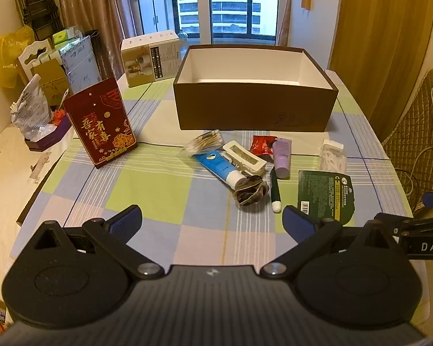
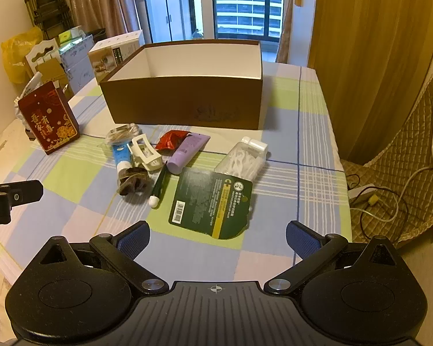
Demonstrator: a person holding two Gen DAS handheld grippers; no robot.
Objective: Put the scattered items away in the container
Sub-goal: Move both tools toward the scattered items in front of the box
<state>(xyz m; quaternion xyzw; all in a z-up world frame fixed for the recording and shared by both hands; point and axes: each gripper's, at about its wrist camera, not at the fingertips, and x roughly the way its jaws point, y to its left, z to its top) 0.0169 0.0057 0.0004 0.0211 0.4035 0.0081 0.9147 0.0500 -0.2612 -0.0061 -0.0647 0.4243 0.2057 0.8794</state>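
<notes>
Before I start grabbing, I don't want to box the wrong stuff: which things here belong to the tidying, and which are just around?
For the job:
brown box
blue tube
purple tube
white hair clip
scrunchie
green packet
floss picks

Just around:
red gift box
white carton

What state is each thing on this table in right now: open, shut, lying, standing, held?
Brown box: open, no lid, looks empty.
Left gripper: open, holds nothing.
Right gripper: open, holds nothing.
Green packet: lying flat.
Purple tube: lying, capped.
Blue tube: lying, capped.
Floss pick box: lying, shut.
Red gift box: standing upright.
</notes>
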